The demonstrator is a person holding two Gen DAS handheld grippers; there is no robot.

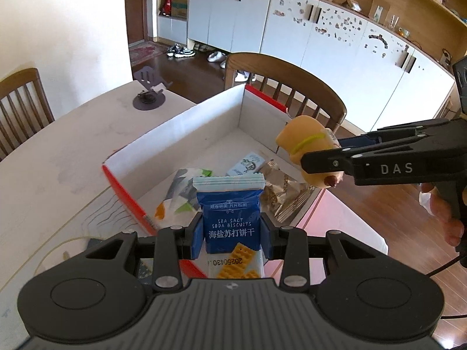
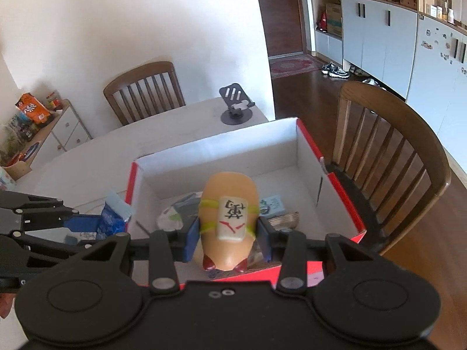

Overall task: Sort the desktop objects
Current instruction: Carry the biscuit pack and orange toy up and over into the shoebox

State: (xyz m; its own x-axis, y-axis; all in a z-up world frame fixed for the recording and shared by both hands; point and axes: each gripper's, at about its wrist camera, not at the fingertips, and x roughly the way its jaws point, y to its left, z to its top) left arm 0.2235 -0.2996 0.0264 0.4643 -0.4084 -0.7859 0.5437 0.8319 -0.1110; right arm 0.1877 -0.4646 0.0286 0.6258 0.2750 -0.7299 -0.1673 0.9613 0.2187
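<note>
Gripping a flat blue biscuit packet (image 1: 231,218) by its glossy sides, the left gripper (image 1: 232,232) is seen with its blue-padded jaws closed on the crinkled foil; the packet stands upright, its serrated pale seal on top, held above the near red rim of the box (image 1: 186,122). A rounded, smooth tan toy (image 2: 229,218), shaped like a small loaf with two dark red feet, is clamped between the jaws of the right gripper (image 2: 229,234); a white mahjong-style tile with a black character is strapped to its back by a yellow-green elastic band. The toy is held over the near part of the box, above the box's contents.

The box is a rectangular cardboard one, matt white inside and red on its outer faces and rim. On its floor, toward the near side, lie a crumpled white wrapper with green and orange patches (image 1: 175,201), a small pale blue sachet (image 1: 246,164) and a wrinkled metallic gold-brown bag (image 1: 283,192).

The box rests on a pale, slightly marbled worktop (image 1: 58,151). Beyond the far-left corner of the box, a dark metal phone stand (image 2: 236,108) with a round base is set on the worktop. Wooden slat-backed chairs are placed around the box: one (image 2: 391,151) just to its right, one (image 2: 143,90) beyond its far-left side. Behind the box, white cabinets (image 1: 233,14) and dark wooden flooring are visible.
</note>
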